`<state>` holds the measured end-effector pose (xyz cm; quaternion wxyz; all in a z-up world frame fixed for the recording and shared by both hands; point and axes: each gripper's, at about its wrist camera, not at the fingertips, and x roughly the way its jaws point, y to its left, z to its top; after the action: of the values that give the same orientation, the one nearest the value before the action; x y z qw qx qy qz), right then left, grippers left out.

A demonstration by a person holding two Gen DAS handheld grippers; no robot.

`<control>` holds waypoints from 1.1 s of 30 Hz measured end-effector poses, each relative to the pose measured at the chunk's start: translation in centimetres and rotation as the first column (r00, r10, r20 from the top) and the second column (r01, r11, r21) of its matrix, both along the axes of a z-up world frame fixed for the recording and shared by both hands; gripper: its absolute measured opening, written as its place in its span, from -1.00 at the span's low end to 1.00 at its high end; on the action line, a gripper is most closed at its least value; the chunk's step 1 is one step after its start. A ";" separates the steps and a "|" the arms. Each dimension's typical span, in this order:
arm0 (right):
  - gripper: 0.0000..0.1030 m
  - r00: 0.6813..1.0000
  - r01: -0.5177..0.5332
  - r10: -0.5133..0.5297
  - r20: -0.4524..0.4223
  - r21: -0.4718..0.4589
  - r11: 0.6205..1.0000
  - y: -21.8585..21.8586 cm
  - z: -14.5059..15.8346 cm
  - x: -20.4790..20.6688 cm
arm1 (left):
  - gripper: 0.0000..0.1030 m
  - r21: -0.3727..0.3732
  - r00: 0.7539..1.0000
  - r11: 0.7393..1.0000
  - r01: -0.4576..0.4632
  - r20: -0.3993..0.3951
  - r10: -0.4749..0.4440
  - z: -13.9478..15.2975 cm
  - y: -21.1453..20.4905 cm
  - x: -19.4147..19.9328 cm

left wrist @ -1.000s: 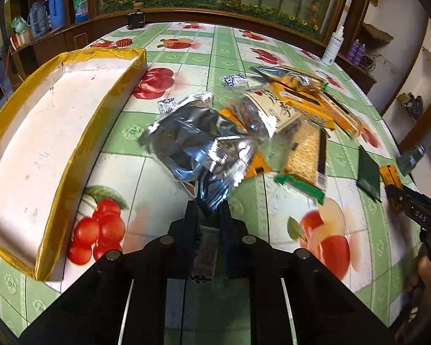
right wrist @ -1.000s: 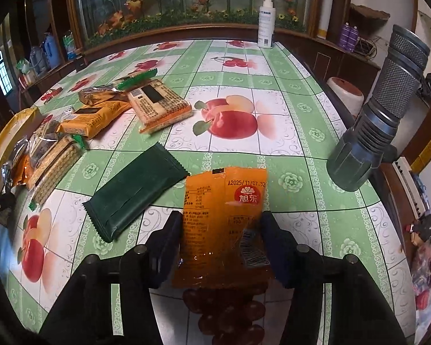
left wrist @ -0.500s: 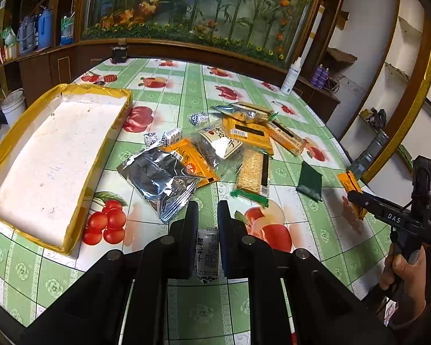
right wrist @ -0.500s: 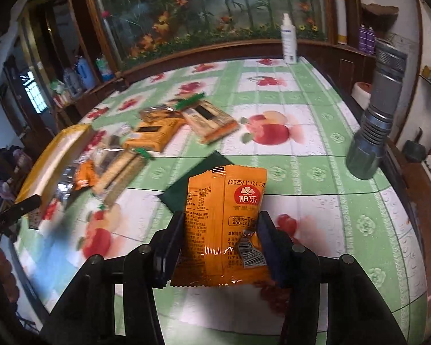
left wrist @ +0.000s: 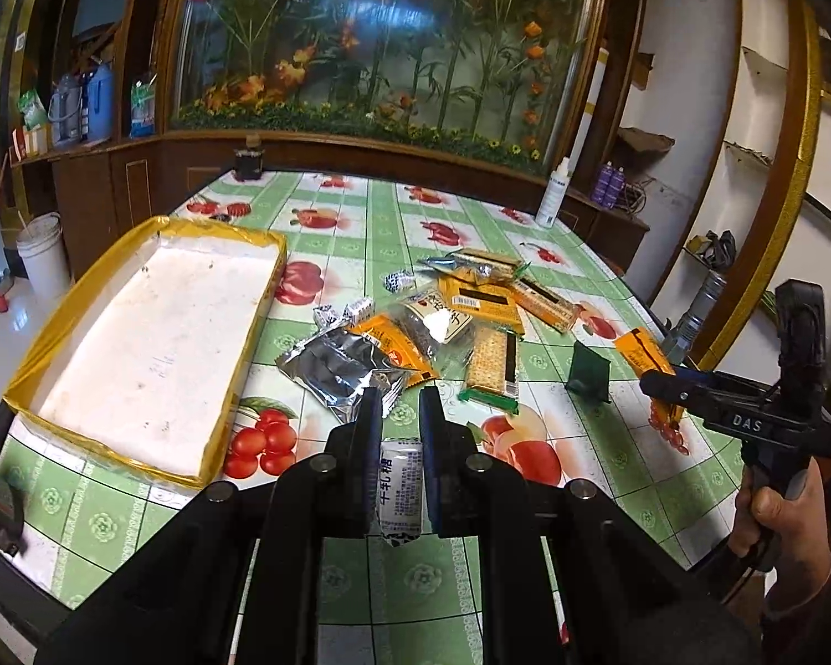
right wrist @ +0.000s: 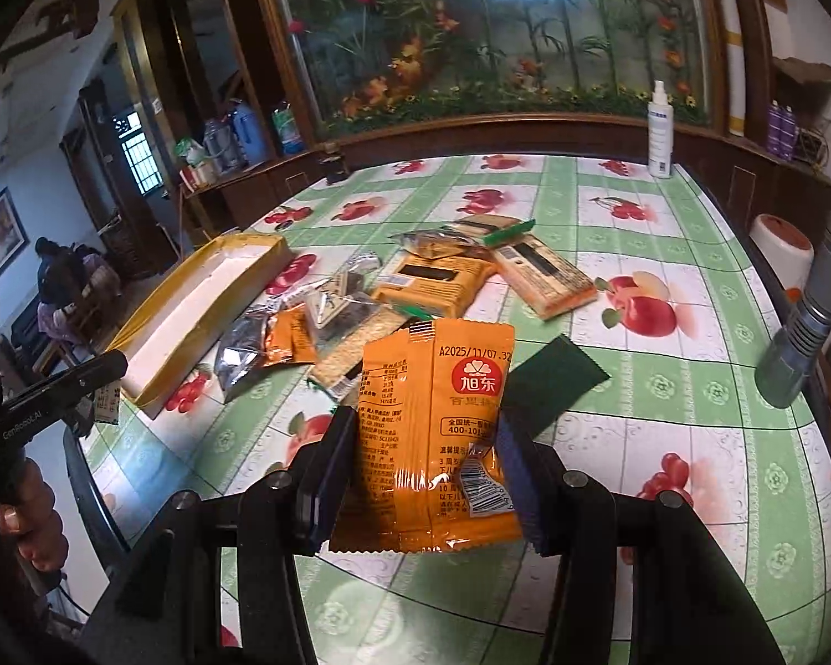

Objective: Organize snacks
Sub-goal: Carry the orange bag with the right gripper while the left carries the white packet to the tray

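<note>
both grippers are loaded, up off the table right of the shallow gold-rimmed white tray [left wrist: 138, 343]. left gripper [left wrist: 396, 415] is squeezed tight on a small white candy wrapper [left wrist: 400, 485], right gripper [right wrist: 424, 443] partly closed on a glossy orange snack packet [right wrist: 435, 432]. the slick film could slip out before reaching the tray.

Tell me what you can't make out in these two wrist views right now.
- Small white candy, left wrist view: the claw's fingers cover its sides, so most print is unreadable.
- Orange packet, right wrist view: lower small print is too fine to read.
- Flashlight, right wrist view: top cut off by the image edge.
</note>
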<state>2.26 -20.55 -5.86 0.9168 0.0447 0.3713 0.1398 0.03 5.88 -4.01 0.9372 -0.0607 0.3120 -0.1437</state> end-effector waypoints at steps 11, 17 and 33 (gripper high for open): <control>0.01 0.998 -0.055 0.055 0.015 -0.001 0.998 2.2 0.3 0.3 | -0.79 -0.003 0.992 1.000 0.007 0.127 -0.007 1.3 1.4 -1.9; 0.01 0.994 -0.101 0.100 0.035 0.006 0.995 3.5 0.8 0.3 | -0.79 0.013 0.983 1.000 -0.011 0.185 0.008 1.9 2.2 -2.5; 0.01 0.955 -0.298 0.295 0.039 0.100 0.949 13.2 1.8 5.2 | -0.79 0.079 0.940 0.936 -0.342 0.022 0.342 0.4 9.7 4.8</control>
<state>7.49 -7.35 -4.03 0.8862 0.0347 0.3549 0.2957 4.82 15.56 -3.58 0.9507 -0.0749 0.2988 0.0341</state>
